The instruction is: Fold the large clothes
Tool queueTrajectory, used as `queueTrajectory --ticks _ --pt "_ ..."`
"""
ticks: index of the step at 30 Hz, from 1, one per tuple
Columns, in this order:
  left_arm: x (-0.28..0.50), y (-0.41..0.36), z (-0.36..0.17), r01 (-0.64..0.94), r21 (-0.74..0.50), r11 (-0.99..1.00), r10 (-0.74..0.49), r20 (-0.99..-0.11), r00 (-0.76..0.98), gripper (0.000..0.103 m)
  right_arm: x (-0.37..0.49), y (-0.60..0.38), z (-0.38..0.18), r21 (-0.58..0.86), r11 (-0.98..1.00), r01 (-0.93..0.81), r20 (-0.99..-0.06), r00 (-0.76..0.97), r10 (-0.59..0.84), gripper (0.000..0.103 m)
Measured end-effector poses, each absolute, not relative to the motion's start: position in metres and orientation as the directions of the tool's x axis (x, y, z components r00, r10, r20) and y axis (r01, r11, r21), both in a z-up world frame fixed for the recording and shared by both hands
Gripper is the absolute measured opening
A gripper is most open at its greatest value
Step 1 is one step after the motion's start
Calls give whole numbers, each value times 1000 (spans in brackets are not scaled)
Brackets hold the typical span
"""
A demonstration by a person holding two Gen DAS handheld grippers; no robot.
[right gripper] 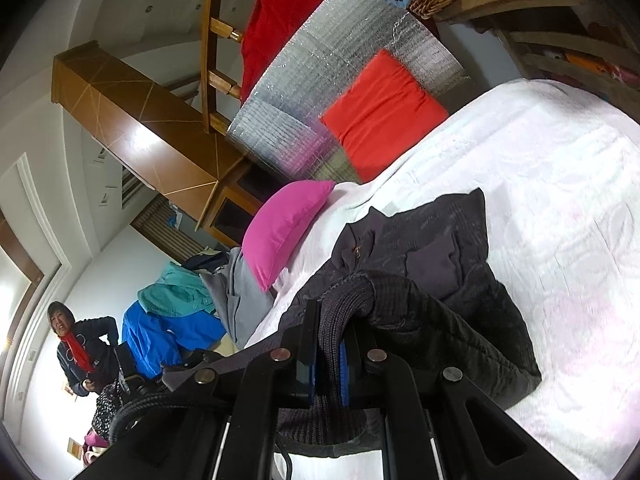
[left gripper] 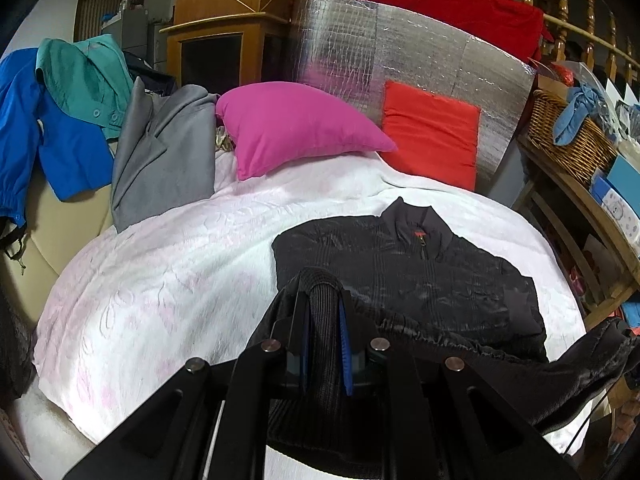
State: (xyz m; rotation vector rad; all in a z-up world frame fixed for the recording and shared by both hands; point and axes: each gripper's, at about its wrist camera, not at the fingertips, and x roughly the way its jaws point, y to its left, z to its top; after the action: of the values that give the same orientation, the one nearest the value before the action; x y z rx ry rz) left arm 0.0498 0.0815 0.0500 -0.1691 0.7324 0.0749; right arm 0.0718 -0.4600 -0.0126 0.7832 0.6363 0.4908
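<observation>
- On the bed [left gripper: 168,280], which has a white blanket with faint pink swirls, there's a dark charcoal jacket [left gripper: 420,276] lying flat, collar end pointing toward the pillows.
- Jacket looks quilted, with thin stitched lines and a slightly shiny finish. It's got a stand-up collar [left gripper: 416,216], a short zip at the neck and a little red tag just under the collar.
- Bottom hem is gathered and elastic-looking, and one sleeve trails off the right side of the bed in the left wrist view.
- Left claw [left gripper: 326,320] is clamped on a ribbed knit cuff or hem piece of the jacket; the fabric is bunched up between the blue-padded fingers and arches over the top.
- Right claw [right gripper: 330,340] is likewise pinched tight on a ribbed knit edge of the same jacket [right gripper: 440,264], with the fabric looping over its tips. Probably a cuff, but it's too bunched to say for sure.
- Behind the jacket: a magenta pillow [left gripper: 296,128], a red-orange cushion [left gripper: 432,132] leaning on a silver foil panel [left gripper: 400,48].
- Off to the left, a grey coat [left gripper: 164,152], a teal shirt [left gripper: 84,76] and a blue jacket [left gripper: 48,128] are piled up.
- Wicker basket [left gripper: 568,132] sits on a shelf at right.
</observation>
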Motion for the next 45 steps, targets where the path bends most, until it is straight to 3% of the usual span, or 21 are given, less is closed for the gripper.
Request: queueTrajectory --ticks 45 --pt "94 90 48 -130 -113 985 18 -687 726 14 110 -456 7 736 657 -161 -361 727 584 8"
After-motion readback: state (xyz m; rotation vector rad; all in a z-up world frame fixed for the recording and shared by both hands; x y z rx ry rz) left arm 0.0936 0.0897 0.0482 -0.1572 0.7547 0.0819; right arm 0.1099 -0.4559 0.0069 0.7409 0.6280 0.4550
